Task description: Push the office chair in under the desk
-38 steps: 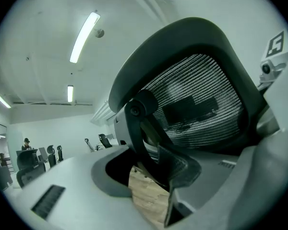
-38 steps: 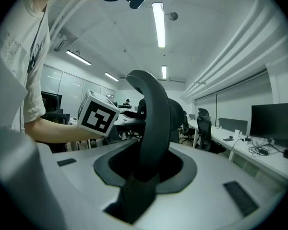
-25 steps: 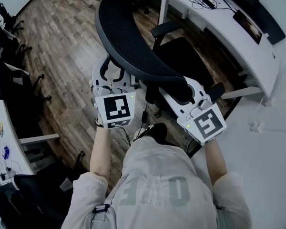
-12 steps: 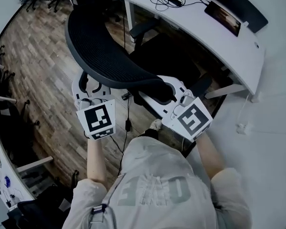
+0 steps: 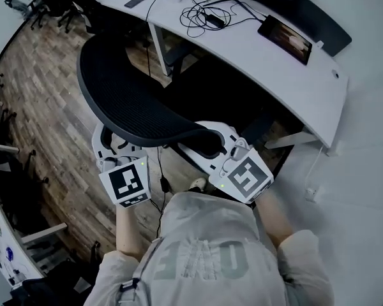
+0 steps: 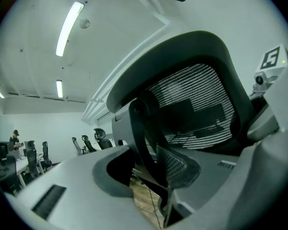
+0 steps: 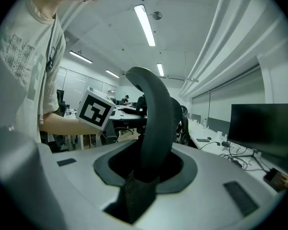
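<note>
One chair (image 5: 134, 107) at one desk (image 5: 255, 59). Two grippers, the left gripper (image 5: 112, 144) and the right gripper (image 5: 210, 146) (the left one's jaws have just been closing, the chair's back between them), with two cubes (image 5: 124, 183), one on each. On the desk: one tablet (image 5: 284, 34), one tangle of cables (image 5: 207, 14), one small dark bar (image 5: 136, 0). The left gripper view gives three ceiling lights (image 6: 69, 28) and one far-off person (image 6: 14, 139); the right gripper view, one monitor (image 7: 264, 128).

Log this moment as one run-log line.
office chair: at desk, backrest short of edge | left gripper: jaws just closing on backrest | right gripper: shut on backrest
</note>
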Tool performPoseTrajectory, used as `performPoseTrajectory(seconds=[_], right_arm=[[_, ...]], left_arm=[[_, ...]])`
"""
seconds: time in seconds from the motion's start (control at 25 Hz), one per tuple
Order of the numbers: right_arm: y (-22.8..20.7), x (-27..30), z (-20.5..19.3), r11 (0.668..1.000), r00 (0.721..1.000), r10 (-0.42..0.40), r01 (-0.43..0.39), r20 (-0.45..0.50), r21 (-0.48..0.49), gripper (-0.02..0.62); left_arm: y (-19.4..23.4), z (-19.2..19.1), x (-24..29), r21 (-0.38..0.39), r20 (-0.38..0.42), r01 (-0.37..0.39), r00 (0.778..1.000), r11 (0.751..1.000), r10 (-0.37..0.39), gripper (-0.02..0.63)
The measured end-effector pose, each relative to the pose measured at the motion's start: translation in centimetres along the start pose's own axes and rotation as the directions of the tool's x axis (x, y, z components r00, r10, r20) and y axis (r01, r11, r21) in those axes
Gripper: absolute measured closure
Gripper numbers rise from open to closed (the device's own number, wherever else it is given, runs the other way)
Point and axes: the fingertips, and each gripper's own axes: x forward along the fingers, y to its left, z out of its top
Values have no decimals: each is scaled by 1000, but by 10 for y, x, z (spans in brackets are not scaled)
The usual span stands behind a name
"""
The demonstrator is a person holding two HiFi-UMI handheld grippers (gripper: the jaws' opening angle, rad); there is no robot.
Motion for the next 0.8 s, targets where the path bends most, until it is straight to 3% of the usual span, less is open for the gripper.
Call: performPoseTrajectory(seconds=[0.8], right_arm=[[-153, -57, -34, 996, 995, 92, -92, 41, 3, 476]], left_arm=[[-97, 34, 114, -41, -88, -173, 982, 984, 169, 462]])
